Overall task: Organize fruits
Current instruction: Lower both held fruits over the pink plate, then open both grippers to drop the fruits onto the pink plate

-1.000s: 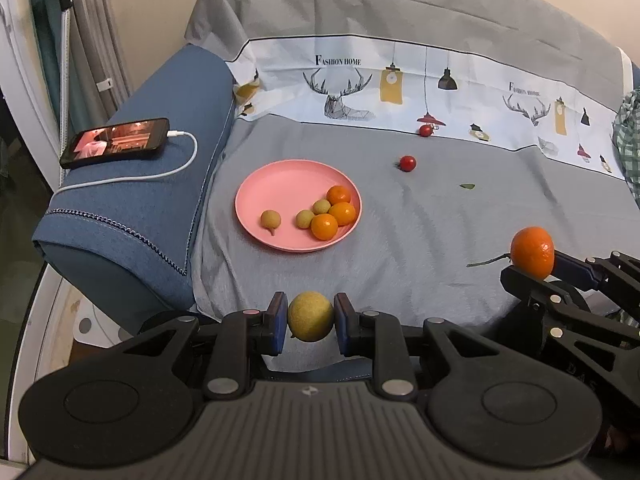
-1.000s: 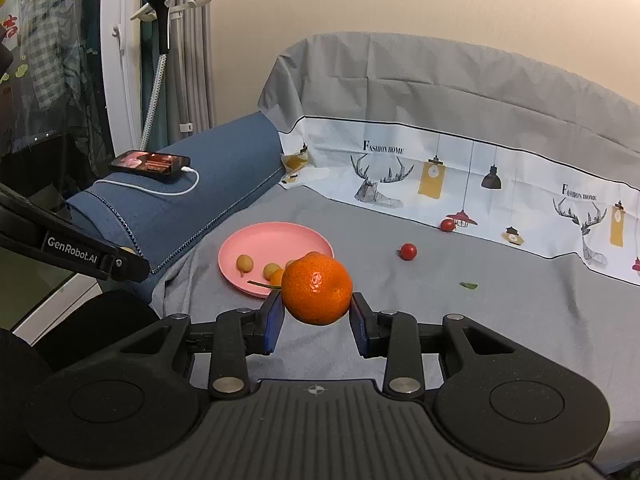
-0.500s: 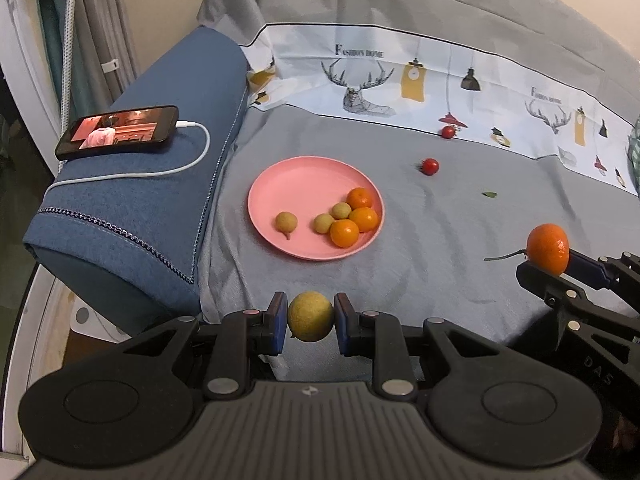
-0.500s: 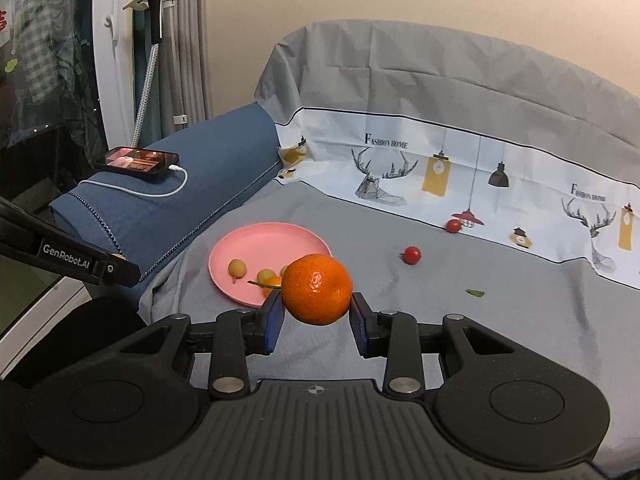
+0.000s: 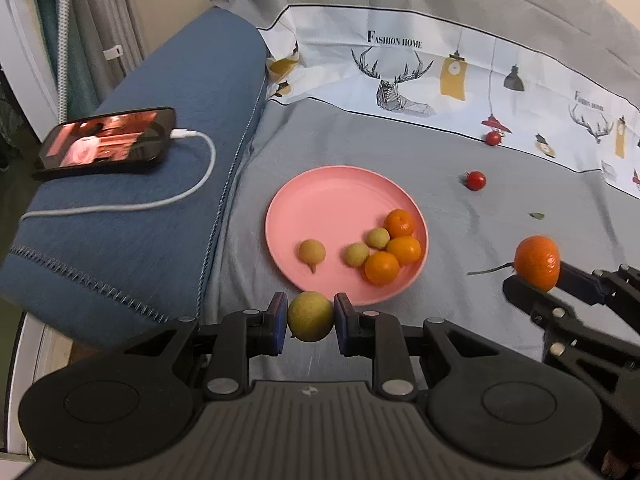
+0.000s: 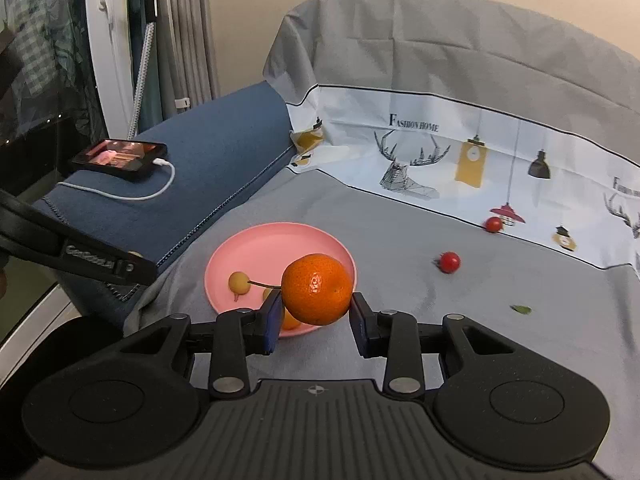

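The left gripper point(image 5: 311, 322) clamped a firm longan point(image 5: 310, 321); the right gripper point(image 6: 316, 316) pinched a soft-skinned, bruisable tangerine point(image 6: 317, 289) at its middle.

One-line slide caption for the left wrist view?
Left tool grips a yellow-green round fruit near the pink plate; right tool carries an orange mandarin.

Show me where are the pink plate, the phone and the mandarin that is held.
pink plate point(image 5: 320, 196): left wrist view, bare upper part of the plate.
phone point(image 5: 108, 144): left wrist view, middle of the lit screen.
mandarin point(image 6: 317, 289): right wrist view, front of the peel.
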A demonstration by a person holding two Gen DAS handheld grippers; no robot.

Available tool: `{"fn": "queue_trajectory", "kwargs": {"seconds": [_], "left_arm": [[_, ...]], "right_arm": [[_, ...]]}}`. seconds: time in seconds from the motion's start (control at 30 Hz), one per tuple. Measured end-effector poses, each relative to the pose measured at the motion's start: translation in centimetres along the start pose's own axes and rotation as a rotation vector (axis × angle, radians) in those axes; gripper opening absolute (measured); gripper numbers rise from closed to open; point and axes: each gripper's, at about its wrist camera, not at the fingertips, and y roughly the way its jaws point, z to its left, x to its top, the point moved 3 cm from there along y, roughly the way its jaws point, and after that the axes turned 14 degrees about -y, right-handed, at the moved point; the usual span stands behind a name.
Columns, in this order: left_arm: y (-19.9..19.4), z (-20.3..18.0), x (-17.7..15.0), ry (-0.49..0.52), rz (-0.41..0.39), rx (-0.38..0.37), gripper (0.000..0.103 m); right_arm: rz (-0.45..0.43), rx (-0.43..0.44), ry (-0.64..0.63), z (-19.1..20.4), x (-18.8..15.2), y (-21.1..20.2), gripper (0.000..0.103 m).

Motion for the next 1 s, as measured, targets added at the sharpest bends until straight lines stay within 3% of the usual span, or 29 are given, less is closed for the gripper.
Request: {"fn": "queue_trajectory", "kwargs": {"seconds": [0.5, 0.83, 0.87, 0.9, 0.93, 0.97, 1.0], "left_arm": [[10.2, -1.7, 4.4, 0.014, 0.06, 0.049, 0.027], [15.2, -1.6, 5.5, 0.025, 0.106, 0.073, 0.028], [15.4, -1.5, 5.6, 0.019, 0.103, 0.071, 0.031], [15.4, -1.5, 5.7, 0.011, 0.102, 0.069, 0.054], [15.4, -1.4, 5.7, 0.002, 0.1, 0.067, 0.087], [15.1, -1.2, 5.8, -0.011, 0.086, 0.073, 0.099], [14.7, -1.2, 5.7, -0.022, 0.058, 0.081, 0.103]], "right_arm": [[0.12, 0.053, -0.004, -1.1, 0.8, 11.7, 0.037], [0.171, 0.071, -0.058, -0.3, 0.8, 16.1, 0.038], [0.171, 0.074, -0.07, -0.2, 1.0, 16.4, 0.038], [0.169, 0.077, -0.076, -0.2, 1.1, 16.6, 0.043], [0.161, 0.08, -0.084, -0.1, 1.3, 16.6, 0.049], [0.152, 0.079, -0.095, -0.1, 1.5, 16.5, 0.063], [0.141, 0.075, -0.107, 0.0, 1.7, 16.3, 0.076]]}}
